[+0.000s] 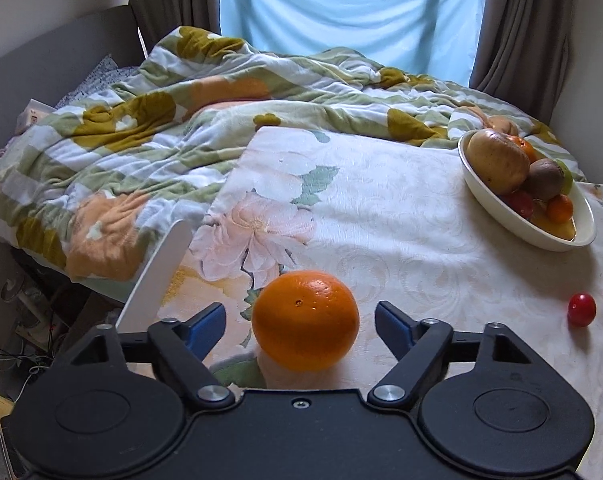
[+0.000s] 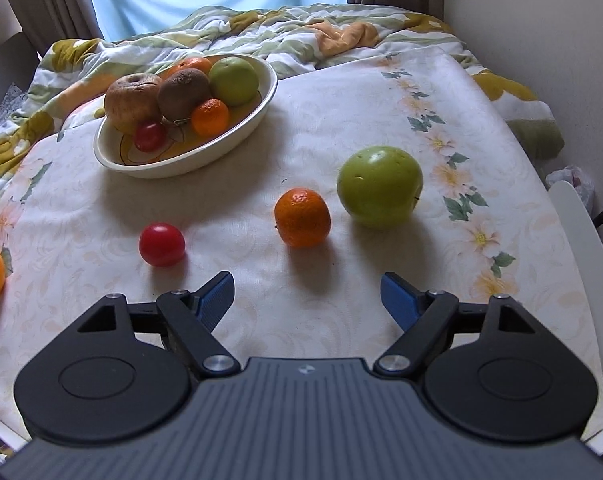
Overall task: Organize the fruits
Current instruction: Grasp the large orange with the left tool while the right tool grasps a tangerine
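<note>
The left gripper (image 1: 300,326) stands spread around the big orange (image 1: 305,321) on the tablecloth (image 1: 401,216), pads not touching (pickup underway, I'd say). Next: close, then carry to the bowl (image 1: 485,196). The right gripper (image 2: 307,296) hangs agape, empty.

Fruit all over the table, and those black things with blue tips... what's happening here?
A person is tidying fruit into the cream bowl, holding a pair of tongs in each hand. The left tongs are open around a big orange on the flowery tablecloth, not squeezing it yet. The right tongs are open and empty, facing a small mandarin, a red tomato and a green apple waiting on the table. The bowl already holds several fruits.
</note>
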Action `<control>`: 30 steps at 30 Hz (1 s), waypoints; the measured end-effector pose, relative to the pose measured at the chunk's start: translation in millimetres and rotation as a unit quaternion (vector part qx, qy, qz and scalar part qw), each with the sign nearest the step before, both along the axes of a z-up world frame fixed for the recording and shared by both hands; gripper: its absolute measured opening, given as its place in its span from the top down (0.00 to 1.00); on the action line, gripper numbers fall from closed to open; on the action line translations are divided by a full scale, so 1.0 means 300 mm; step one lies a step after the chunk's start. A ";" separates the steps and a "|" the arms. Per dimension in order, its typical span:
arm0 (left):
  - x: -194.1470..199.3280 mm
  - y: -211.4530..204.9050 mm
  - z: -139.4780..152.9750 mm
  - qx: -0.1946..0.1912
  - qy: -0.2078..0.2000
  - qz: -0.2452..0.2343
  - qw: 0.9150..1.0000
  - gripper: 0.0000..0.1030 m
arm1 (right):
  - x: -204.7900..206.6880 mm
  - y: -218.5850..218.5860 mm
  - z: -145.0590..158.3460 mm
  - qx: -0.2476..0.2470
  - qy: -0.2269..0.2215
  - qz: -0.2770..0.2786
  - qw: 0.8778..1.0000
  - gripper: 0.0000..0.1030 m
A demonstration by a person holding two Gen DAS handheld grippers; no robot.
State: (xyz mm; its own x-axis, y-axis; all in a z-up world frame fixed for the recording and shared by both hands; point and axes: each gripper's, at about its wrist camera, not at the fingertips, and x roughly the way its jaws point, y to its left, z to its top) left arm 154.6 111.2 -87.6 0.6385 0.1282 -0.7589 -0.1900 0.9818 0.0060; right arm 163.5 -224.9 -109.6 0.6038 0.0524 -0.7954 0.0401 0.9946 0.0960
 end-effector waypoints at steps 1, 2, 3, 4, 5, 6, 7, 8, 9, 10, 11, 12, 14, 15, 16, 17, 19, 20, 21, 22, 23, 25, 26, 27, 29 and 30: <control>0.004 0.003 -0.005 -0.003 0.003 0.000 1.000 0.24 | 0.007 0.004 -0.003 0.001 0.002 -0.002 1.000 0.10; 0.010 0.007 -0.010 -0.006 0.006 -0.001 1.000 0.27 | 0.013 0.006 -0.006 0.001 0.003 -0.004 1.000 0.12; 0.017 0.012 -0.018 -0.009 0.010 -0.002 1.000 0.28 | 0.018 0.008 -0.009 0.002 0.004 -0.006 1.000 0.14; 0.020 0.014 -0.024 -0.011 0.013 -0.003 1.000 0.31 | 0.028 0.011 -0.013 0.002 0.005 -0.008 1.000 0.15; 0.022 0.017 -0.029 -0.016 0.014 -0.006 1.000 0.34 | 0.034 0.013 -0.016 0.002 0.005 -0.010 1.000 0.19; 0.025 0.022 -0.034 -0.023 0.016 -0.009 1.000 0.36 | 0.042 0.016 -0.019 0.003 0.006 -0.011 1.000 0.23; 0.024 0.022 -0.034 -0.024 0.014 -0.009 1.000 0.36 | 0.050 0.019 -0.024 0.005 0.007 -0.012 1.000 0.25; 0.025 0.021 -0.034 -0.024 0.013 -0.011 1.000 0.36 | 0.057 0.021 -0.027 0.005 0.007 -0.014 1.000 0.25; 0.025 0.022 -0.033 -0.024 0.013 -0.013 1.000 0.36 | 0.063 0.025 -0.030 0.003 0.006 -0.015 1.000 0.26; 0.026 0.023 -0.033 -0.026 0.012 -0.013 1.000 0.36 | 0.067 0.029 -0.030 0.001 0.003 -0.016 1.000 0.26; 0.024 0.026 -0.033 -0.028 0.012 -0.013 0.999 0.36 | 0.072 0.032 -0.031 0.000 0.001 -0.017 1.000 0.27; 0.023 0.028 -0.033 -0.029 0.011 -0.014 0.999 0.36 | 0.077 0.034 -0.032 0.000 0.000 -0.019 1.000 0.28; 0.021 0.030 -0.032 -0.029 0.011 -0.016 0.999 0.36 | 0.087 0.034 -0.033 0.000 -0.004 -0.023 1.000 0.29; 0.020 0.030 -0.032 -0.028 0.011 -0.018 0.999 0.36 | 0.093 0.035 -0.034 0.000 -0.006 -0.025 1.000 0.31; 0.022 0.032 -0.031 -0.028 0.011 -0.019 0.999 0.37 | 0.098 0.036 -0.035 -0.001 -0.007 -0.027 1.000 0.31; 0.024 0.035 -0.030 -0.029 0.012 -0.019 0.999 0.37 | 0.103 0.036 -0.035 -0.002 -0.009 -0.029 1.000 0.32; 0.022 0.038 -0.030 -0.033 0.012 -0.018 0.999 0.37 | 0.113 0.036 -0.037 -0.003 -0.012 -0.033 0.999 0.34; 0.021 0.039 -0.030 -0.033 0.012 -0.017 0.999 0.37 | 0.117 0.037 -0.037 -0.004 -0.013 -0.034 0.999 0.36; 0.019 0.039 -0.030 -0.033 0.012 -0.017 0.999 0.37 | 0.121 0.039 -0.036 -0.004 -0.014 -0.034 0.999 0.38; 0.019 0.038 -0.029 -0.033 0.012 -0.017 0.999 0.37 | 0.123 0.041 -0.035 -0.005 -0.015 -0.034 0.999 0.40; 0.016 0.039 -0.029 -0.034 0.012 -0.016 0.999 0.37 | 0.126 0.043 -0.035 -0.006 -0.015 -0.034 0.999 0.44; 0.007 0.041 -0.027 -0.036 0.012 -0.017 0.999 0.37 | 0.131 0.046 -0.035 -0.011 -0.016 -0.037 0.999 0.49; 0.001 0.042 -0.024 -0.037 0.011 -0.018 0.999 0.37 | 0.134 0.045 -0.034 -0.012 -0.016 -0.037 0.999 0.51; -0.004 0.041 -0.019 -0.036 0.010 -0.019 0.999 0.37 | 0.135 0.046 -0.033 -0.014 -0.017 -0.036 0.999 0.51; -0.018 0.039 -0.006 -0.037 0.007 -0.021 0.999 0.37 | 0.134 0.049 -0.029 -0.019 -0.016 -0.034 0.999 0.51; -0.024 0.037 0.001 -0.038 0.005 -0.022 0.999 0.37 | 0.130 0.052 -0.025 -0.023 -0.017 -0.032 0.999 0.51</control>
